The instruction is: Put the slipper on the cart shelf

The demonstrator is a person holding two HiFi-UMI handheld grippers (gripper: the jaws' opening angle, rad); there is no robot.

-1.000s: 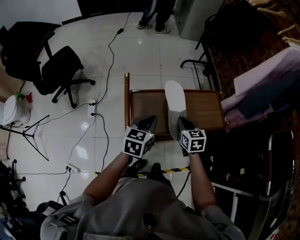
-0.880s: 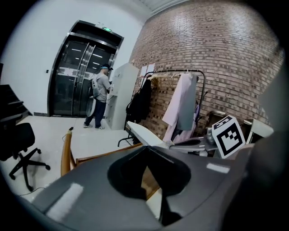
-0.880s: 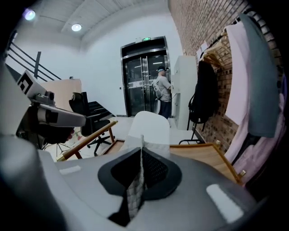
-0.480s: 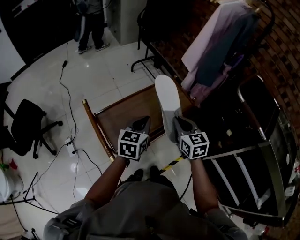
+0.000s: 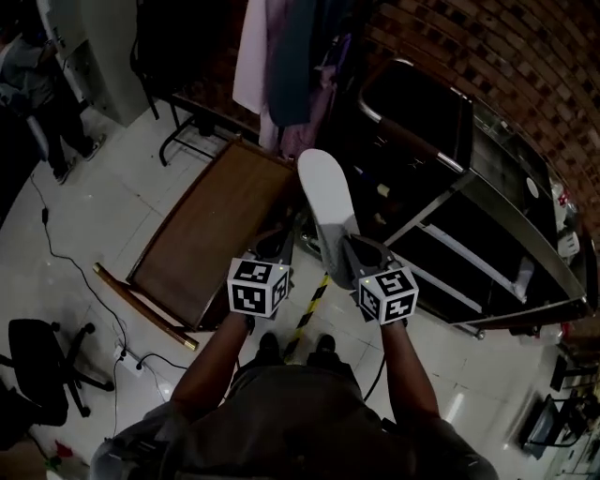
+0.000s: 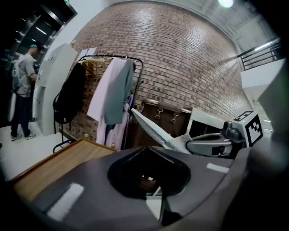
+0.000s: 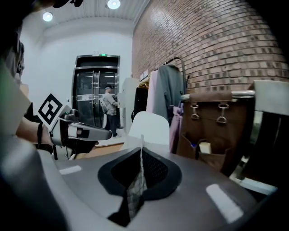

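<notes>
Your right tool [image 5: 349, 251] clamps the slipper [image 5: 324, 192] by a thin fabric edge, left tool [image 5: 278, 246] closed and empty; it looks light but floppy, so hold it deeper.

We are seeing head view dim and underexposed, corners falling dark; white slipper [image 5: 323, 202] standing out brightest, floor [image 5: 457, 406] catching small glint. We are getting light from above: ceiling lamp [image 6: 227, 2] flaring in left gripper view, ceiling spots [image 7: 114, 4] glowing in right gripper view. We are noticing strong fisheye bending brick wall [image 6: 180, 58], black vignette closing edges. We are finding left gripper [image 6: 145, 151] and right gripper [image 7: 141, 151] housings blurring up close.
</notes>
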